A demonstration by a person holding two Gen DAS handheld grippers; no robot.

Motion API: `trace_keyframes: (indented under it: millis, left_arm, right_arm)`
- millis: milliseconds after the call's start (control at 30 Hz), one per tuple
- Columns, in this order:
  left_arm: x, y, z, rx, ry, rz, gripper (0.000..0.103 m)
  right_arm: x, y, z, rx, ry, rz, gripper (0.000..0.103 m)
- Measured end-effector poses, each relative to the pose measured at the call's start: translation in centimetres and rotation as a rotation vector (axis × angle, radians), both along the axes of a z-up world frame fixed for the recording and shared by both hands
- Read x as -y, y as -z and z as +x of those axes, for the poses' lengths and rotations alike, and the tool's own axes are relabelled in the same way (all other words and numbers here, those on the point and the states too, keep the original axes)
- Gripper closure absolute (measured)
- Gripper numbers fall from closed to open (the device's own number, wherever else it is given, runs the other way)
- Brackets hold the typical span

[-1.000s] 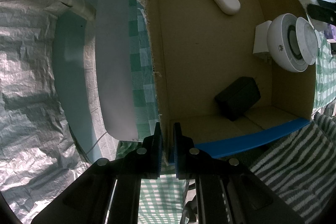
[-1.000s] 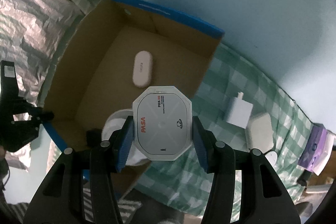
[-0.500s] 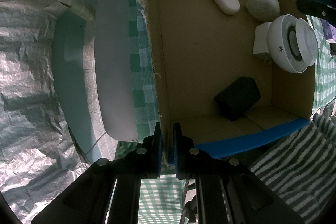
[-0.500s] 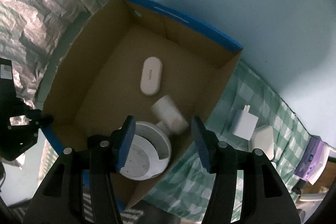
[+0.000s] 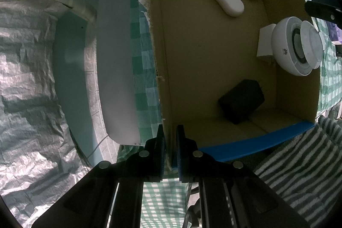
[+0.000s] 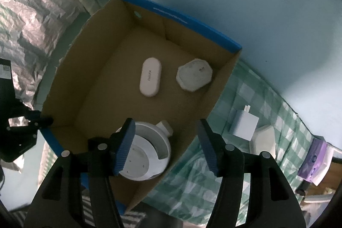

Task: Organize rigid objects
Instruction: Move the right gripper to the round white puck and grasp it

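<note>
The white octagonal plastic case (image 6: 194, 74) lies on the floor of the brown cardboard box with blue rim (image 6: 179, 16), at the 2 o'clock corner, just beside the white oblong case (image 6: 150, 80) whose lettering is too small to read. The right claw (image 6: 165, 147) hovers above, its jaws opening with nothing between them. The left claw (image 5: 170, 150) is clamped on the box wall at 6 o'clock, probably to steady it. A white round device (image 5: 296, 46) bears a petal logo.
</note>
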State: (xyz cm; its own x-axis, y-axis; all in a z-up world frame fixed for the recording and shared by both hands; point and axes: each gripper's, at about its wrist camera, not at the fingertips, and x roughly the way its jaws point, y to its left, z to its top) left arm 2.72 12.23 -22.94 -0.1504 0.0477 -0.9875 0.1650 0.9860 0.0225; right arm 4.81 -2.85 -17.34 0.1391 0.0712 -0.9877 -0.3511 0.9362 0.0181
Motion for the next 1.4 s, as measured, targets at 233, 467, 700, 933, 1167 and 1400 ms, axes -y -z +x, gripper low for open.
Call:
trace_keyframes:
  millis: [233,467,700,933,1167,1400]
  left_arm:
    - [0.1,0.0,0.0,0.001,-0.003,0.005,0.095]
    - [0.0,0.0,0.0,0.001,-0.004,0.007,0.095]
    - [0.0,-0.1,-0.1,0.002,-0.008,0.01,0.095]
    - [-0.1,-0.3,-0.1,0.005,-0.018,0.01,0.095]
    - [0.0,-0.3,-0.2,0.007,-0.025,0.015,0.095]
    - [0.1,-0.5,-0.3,0.011,-0.034,0.021,0.095]
  right_arm:
    - [0.3,-0.2,0.0,0.0,0.005,-0.002,0.041]
    - [1.1,-0.4,-0.2,-0.001,0.024,-0.004,0.04]
    - [2.2,-0.8,-0.5,0.005,0.042,-0.001,0.035]
    - [4.3,-1.0,-1.0,0.003,0.07,-0.006,0.035]
    - [8.7,-0.2,-1.5,-0.018,0.141,-0.027,0.034]
    - [15.6,1.8,-2.5,-0.054,0.263,-0.074,0.029]
